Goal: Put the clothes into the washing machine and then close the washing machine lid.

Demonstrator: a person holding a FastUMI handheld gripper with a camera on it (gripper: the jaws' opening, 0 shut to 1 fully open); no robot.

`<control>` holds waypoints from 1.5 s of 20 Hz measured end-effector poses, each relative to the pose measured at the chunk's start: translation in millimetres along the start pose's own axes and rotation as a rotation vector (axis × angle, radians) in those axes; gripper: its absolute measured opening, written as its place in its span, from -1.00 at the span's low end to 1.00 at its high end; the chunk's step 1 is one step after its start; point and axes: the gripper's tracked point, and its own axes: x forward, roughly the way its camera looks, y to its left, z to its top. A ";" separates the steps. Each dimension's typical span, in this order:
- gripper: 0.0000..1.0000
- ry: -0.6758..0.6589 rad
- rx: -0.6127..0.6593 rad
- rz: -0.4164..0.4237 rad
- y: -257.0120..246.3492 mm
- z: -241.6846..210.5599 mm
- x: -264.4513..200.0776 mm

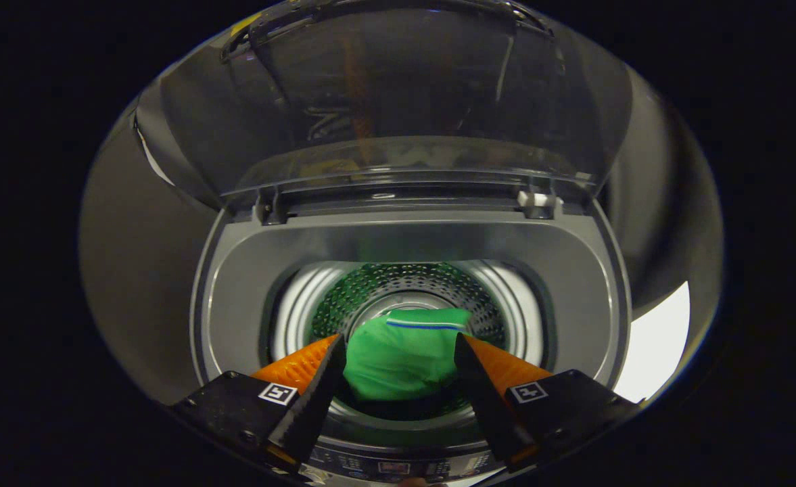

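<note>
The gripper (398, 348) is clamped on the green garment (401, 362) over the drum (404, 291) — soft, light, limp — best pinched at a bunched fold.

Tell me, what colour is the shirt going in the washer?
Green shirt with a blue-and-white stripe, between the gripper fingers, gripper view.

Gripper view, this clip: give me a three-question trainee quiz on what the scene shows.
1. True or false: the washing machine lid is shut.
2. The green garment sits: A) on the lid, B) between the claw fingers, over the drum, C) on the control panel.
3. Fill in: the claw fingers are coloured ___ and black.

Key: 1 false, the lid stands raised behind the opening. 2 B, though whether both fingers press on the cloth cannot be told. 3 orange.
</note>
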 end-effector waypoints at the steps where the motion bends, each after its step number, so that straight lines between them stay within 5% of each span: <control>1: 0.96 0.024 0.004 0.017 4.4 -5.0 -6.4; 10: 0.96 -0.134 -0.032 0.096 13.9 28.6 -37.5; 22: 0.96 -0.463 -0.097 0.168 44.2 162.1 -182.4; 30: 0.95 -0.579 -0.118 0.152 45.6 241.9 -234.9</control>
